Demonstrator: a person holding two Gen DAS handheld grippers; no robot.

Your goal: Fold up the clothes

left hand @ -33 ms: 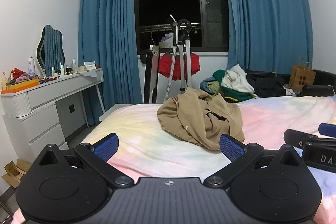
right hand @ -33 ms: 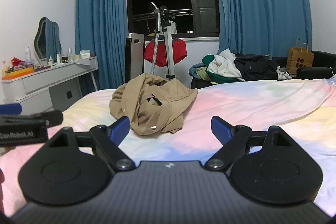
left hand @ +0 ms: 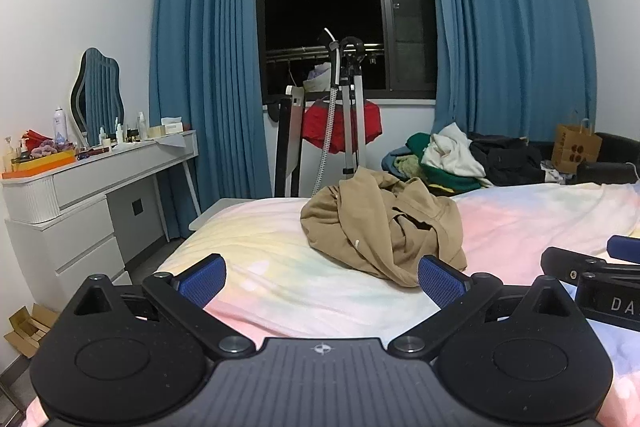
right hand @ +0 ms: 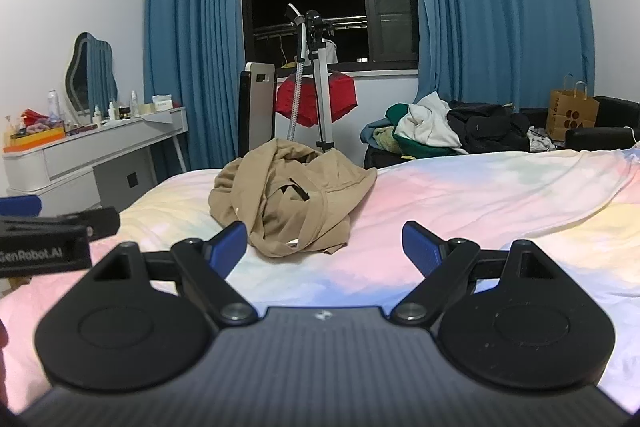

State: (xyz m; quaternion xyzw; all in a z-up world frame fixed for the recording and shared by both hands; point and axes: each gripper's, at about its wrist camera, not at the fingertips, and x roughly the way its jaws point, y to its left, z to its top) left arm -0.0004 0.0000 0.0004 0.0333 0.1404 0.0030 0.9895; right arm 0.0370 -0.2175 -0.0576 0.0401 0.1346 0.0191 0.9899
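A crumpled tan hoodie (left hand: 384, 227) lies in a heap on the pastel tie-dye bed sheet (left hand: 280, 267); it also shows in the right wrist view (right hand: 292, 199). My left gripper (left hand: 322, 281) is open and empty, just short of the heap's near edge. My right gripper (right hand: 324, 247) is open and empty, with the heap in front and to its left. Each gripper shows at the edge of the other's view: the right one (left hand: 592, 275) and the left one (right hand: 52, 235).
A white dressing table (left hand: 100, 179) with bottles and a mirror stands at the left. A garment steamer stand (left hand: 348, 107) and a pile of other clothes (left hand: 460, 155) sit beyond the bed by the window. A paper bag (left hand: 576, 147) stands at far right.
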